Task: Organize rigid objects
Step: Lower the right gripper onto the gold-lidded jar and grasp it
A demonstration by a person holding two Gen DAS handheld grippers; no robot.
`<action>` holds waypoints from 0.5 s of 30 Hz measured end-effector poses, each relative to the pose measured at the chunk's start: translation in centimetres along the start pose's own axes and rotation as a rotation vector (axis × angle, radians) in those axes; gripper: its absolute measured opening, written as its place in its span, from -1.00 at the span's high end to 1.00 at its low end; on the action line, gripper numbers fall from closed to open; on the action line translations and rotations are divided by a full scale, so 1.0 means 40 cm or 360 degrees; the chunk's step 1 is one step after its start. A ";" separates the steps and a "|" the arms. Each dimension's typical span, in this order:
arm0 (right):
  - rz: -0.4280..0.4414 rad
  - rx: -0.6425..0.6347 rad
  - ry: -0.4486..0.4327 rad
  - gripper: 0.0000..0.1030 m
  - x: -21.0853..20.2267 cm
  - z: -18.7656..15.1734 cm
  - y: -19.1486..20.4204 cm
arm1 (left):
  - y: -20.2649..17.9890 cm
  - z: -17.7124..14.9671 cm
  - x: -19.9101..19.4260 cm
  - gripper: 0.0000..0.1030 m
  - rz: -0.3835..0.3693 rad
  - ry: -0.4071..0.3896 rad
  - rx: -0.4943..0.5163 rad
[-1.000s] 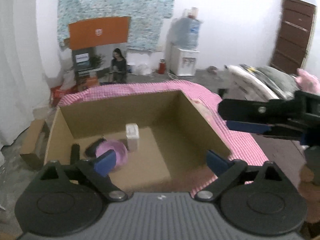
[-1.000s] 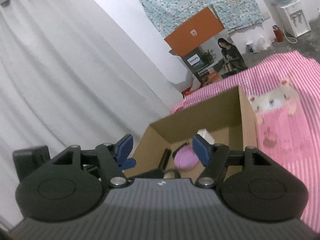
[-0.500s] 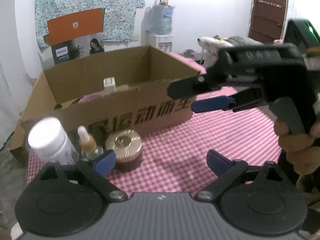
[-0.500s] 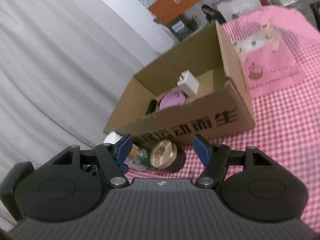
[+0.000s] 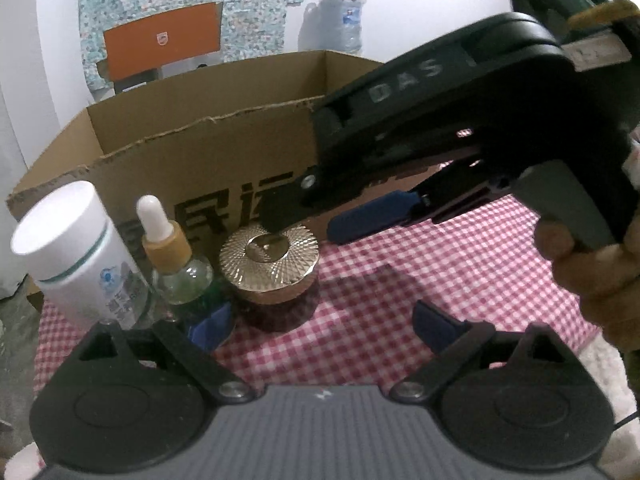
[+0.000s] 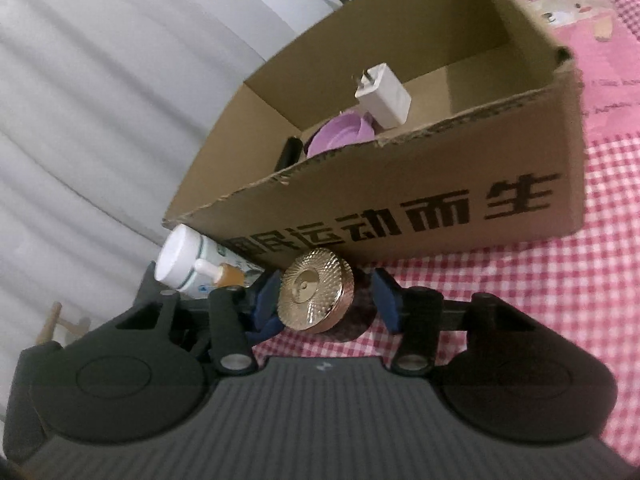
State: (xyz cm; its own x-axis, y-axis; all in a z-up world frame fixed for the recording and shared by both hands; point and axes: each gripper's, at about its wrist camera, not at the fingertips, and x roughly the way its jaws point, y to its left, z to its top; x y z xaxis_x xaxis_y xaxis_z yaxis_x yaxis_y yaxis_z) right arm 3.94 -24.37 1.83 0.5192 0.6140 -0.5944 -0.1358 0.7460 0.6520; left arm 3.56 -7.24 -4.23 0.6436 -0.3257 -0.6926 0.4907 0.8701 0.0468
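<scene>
A jar with a ribbed gold lid (image 5: pixel 270 264) (image 6: pixel 316 296) stands on the checked cloth in front of the cardboard box (image 5: pixel 208 152) (image 6: pixel 460 184). My right gripper (image 6: pixel 326 300) is open, its jaws on either side of the jar, not closed on it; it also shows in the left wrist view (image 5: pixel 320 216), reaching in from the right. Left of the jar stand a dropper bottle (image 5: pixel 176 264) (image 6: pixel 218 274) and a white bottle (image 5: pixel 76 256) (image 6: pixel 180 260). My left gripper (image 5: pixel 320 324) is open and empty, low, just short of the jar.
Inside the box lie a white charger (image 6: pixel 384 94), a purple bowl (image 6: pixel 340 140) and a black object (image 6: pixel 288 154). A pink printed cloth (image 6: pixel 600 40) lies beyond the box. White curtains (image 6: pixel 100 80) hang to the left.
Both grippers dropped from above the box to table level in front of it. The right gripper moved onto the gold-lidded jar, which now sits between its jaws.
</scene>
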 end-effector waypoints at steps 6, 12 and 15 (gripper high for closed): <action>-0.0013 -0.0043 0.0060 0.07 0.052 0.010 -0.002 | -0.001 0.006 0.021 -0.89 0.0004 -0.0018 -0.0014; -0.0022 -0.0095 0.0098 0.05 0.050 0.006 0.001 | -0.004 0.014 0.026 -0.89 -0.0026 -0.0027 -0.0018; -0.0032 -0.0085 0.0099 0.04 0.031 0.001 -0.010 | -0.015 0.017 0.028 -0.89 -0.0071 -0.0033 -0.0008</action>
State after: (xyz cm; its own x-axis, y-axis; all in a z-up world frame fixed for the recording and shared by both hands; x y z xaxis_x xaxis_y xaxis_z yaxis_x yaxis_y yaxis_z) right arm 4.67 -23.93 0.86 0.4688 0.6125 -0.6365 -0.1716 0.7700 0.6145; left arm 4.39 -8.38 -4.56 0.6334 -0.3716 -0.6788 0.5160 0.8565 0.0127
